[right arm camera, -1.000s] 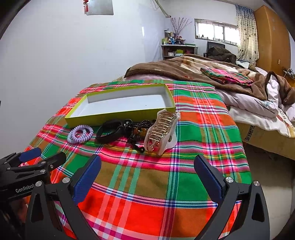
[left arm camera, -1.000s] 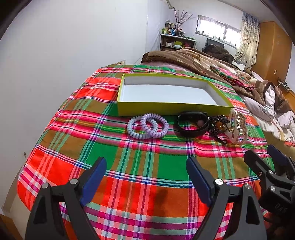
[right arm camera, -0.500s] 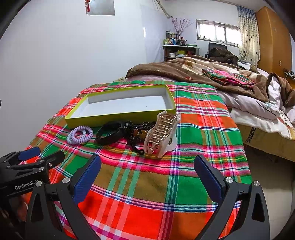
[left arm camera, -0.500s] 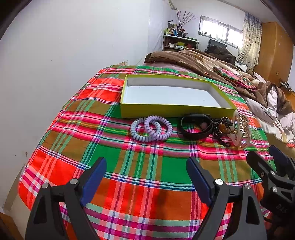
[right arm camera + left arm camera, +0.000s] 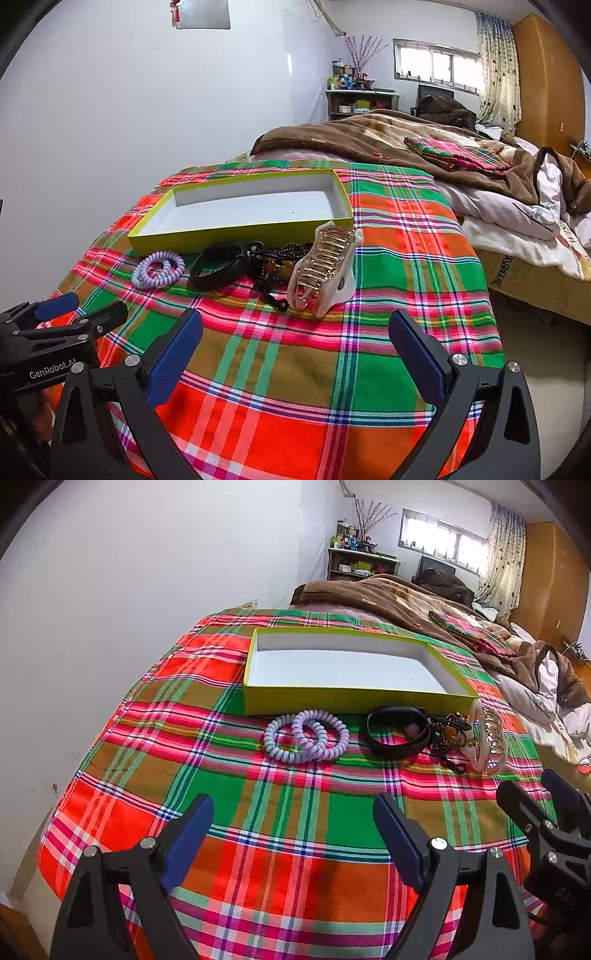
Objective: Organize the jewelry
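A shallow yellow-green box (image 5: 347, 701) (image 5: 236, 236) with a white inside lies empty on the plaid cloth. In front of it, in a row: two lilac spiral hair ties (image 5: 306, 735) (image 5: 159, 269), a black band (image 5: 399, 731) (image 5: 218, 267), a dark beaded piece (image 5: 448, 738) (image 5: 275, 267) and a large pale claw clip (image 5: 485, 738) (image 5: 325, 269). My left gripper (image 5: 293, 830) hovers open short of the hair ties, nothing between its fingers. My right gripper (image 5: 295, 347) hovers open short of the claw clip, also holding nothing.
The plaid cloth (image 5: 295, 805) covers the bed end; a white wall (image 5: 129, 590) runs close on the left. Brown blankets (image 5: 388, 147) and bedding pile up behind and to the right. The bed's right edge drops to the floor (image 5: 535, 350).
Both grippers have moved slightly forward toward the row of items; the box and jewelry appear a little nearer. Nothing on the cloth has shifted.
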The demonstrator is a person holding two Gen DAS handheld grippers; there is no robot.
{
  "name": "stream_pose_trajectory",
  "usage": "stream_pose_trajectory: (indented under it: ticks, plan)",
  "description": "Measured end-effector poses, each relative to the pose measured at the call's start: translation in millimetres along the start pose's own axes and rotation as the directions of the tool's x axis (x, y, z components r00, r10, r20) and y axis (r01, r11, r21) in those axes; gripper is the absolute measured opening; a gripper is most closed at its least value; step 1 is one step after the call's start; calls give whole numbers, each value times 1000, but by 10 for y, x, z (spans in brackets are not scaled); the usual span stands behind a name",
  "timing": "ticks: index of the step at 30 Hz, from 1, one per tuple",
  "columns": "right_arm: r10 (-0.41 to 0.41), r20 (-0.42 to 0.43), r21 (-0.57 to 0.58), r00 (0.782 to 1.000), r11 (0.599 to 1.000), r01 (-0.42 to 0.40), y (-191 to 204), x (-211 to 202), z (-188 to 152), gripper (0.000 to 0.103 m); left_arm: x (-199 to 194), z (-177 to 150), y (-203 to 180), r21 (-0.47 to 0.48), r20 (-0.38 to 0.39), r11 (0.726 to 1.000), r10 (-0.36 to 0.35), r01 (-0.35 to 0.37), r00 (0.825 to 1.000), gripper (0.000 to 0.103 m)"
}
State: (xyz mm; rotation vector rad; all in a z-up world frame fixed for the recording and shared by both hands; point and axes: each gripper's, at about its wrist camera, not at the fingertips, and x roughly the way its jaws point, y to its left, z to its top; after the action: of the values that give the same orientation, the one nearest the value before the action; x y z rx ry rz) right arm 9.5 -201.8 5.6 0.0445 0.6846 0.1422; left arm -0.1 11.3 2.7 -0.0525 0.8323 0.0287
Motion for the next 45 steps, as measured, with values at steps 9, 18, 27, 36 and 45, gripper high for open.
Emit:
stream_pose_trajectory:
  ticks: [9, 18, 27, 36, 45]
  plan:
    - [-3, -2, 0, 1000, 1000, 3, -3, 17, 2, 101, 12, 10, 18, -1, 1, 1000, 7, -7, 1000, 90]
    - [-10, -2, 3, 1000, 1000, 10, -61, 127, 110, 100, 183, 85, 63, 20, -39, 999, -48, 49, 998, 89]
    - [-5, -18, 41, 1000, 999, 6, -183, 351, 265, 83, 407, 258, 154, -2, -97, 989, -145, 146, 985, 78]
    - [0, -67, 78, 998, 997, 5, -276, 554, 320, 42, 536, 374, 151, -16, -109, 986, -168, 167, 980, 73]
    - [-11, -46, 115, 999, 993, 16, -427, 451, 316, 36, 590, 483, 297, -46, -96, 995, -96, 92, 991, 61]
